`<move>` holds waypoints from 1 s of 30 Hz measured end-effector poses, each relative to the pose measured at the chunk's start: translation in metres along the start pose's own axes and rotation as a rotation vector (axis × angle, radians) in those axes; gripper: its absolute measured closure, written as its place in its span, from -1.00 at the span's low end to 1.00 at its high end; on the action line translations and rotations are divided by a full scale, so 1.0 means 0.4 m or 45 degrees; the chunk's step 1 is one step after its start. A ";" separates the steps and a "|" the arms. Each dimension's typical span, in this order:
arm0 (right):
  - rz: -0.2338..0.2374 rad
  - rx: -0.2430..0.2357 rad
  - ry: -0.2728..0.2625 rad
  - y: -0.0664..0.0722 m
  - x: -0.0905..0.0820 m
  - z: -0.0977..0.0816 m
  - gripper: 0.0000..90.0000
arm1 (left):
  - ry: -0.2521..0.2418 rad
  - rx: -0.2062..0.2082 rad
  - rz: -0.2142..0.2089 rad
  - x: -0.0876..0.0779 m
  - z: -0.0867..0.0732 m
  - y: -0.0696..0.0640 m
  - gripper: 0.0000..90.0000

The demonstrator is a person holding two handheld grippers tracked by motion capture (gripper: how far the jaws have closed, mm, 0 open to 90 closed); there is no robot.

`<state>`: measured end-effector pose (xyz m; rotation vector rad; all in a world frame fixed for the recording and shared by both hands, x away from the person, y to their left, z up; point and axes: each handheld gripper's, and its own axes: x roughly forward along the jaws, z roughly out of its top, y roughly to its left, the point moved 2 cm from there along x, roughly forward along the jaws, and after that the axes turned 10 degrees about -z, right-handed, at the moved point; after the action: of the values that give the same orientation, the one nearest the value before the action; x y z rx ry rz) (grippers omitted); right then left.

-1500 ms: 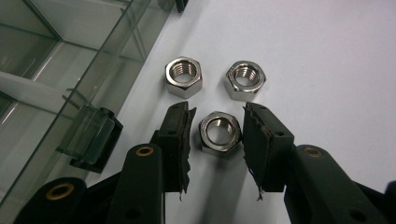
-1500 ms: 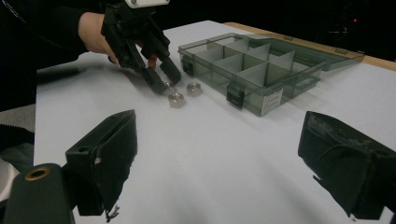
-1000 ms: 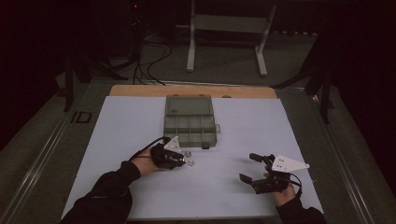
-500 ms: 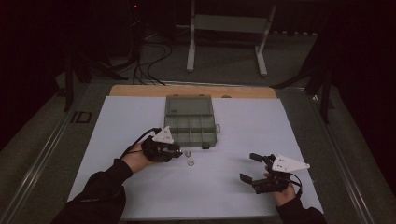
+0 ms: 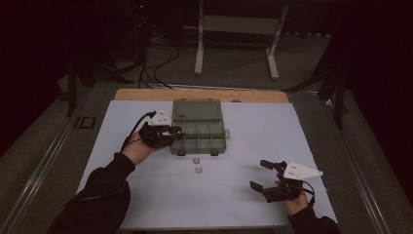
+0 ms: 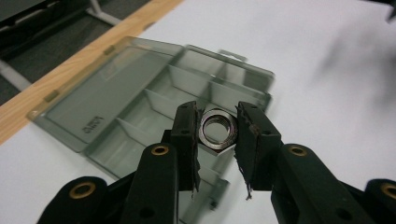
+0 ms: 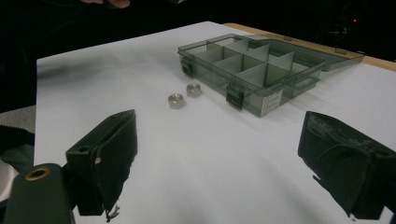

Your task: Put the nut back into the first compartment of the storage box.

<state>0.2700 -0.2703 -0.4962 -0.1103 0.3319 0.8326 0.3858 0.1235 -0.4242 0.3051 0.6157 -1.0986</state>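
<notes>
A grey see-through compartment box (image 5: 208,138) lies open at the table's middle, its lid (image 5: 195,109) folded back. My left gripper (image 5: 176,131) hovers at the box's left side. In the left gripper view this gripper (image 6: 217,114) is shut on a steel hex nut (image 6: 217,130) above the compartments (image 6: 154,93). Two loose hex nuts (image 5: 196,160) (image 5: 198,169) lie on the white sheet just in front of the box, also in the right gripper view (image 7: 194,89) (image 7: 176,100). My right gripper (image 5: 258,174) rests low at the front right, open and holding nothing (image 7: 219,121).
The white sheet (image 5: 253,131) covers most of the table, with a wooden strip (image 5: 204,95) along its far edge. A metal stand (image 5: 238,34) and cables (image 5: 151,68) are on the floor beyond. The person's dark sleeves (image 5: 97,195) come in from the bottom.
My left gripper has lifted from the spot by the loose nuts and moved back and left to the box's side, carrying a nut. The right gripper has stayed put.
</notes>
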 end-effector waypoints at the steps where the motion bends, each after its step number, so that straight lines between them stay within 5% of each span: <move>1: 0.000 0.000 0.000 0.000 0.000 0.000 -0.73 | -0.007 -0.026 0.016 0.000 0.007 0.017 0.56; 17: 0.007 0.002 0.001 0.000 0.001 -0.001 -0.73 | -0.103 -0.149 0.172 0.040 0.034 0.109 0.56; 30: 0.009 0.009 0.001 -0.001 0.001 -0.002 -0.73 | -0.098 -0.283 0.198 0.094 -0.007 0.156 0.56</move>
<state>0.2705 -0.2704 -0.4970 -0.1032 0.3362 0.8385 0.4526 0.1245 -0.4534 0.1153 0.6283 -0.8797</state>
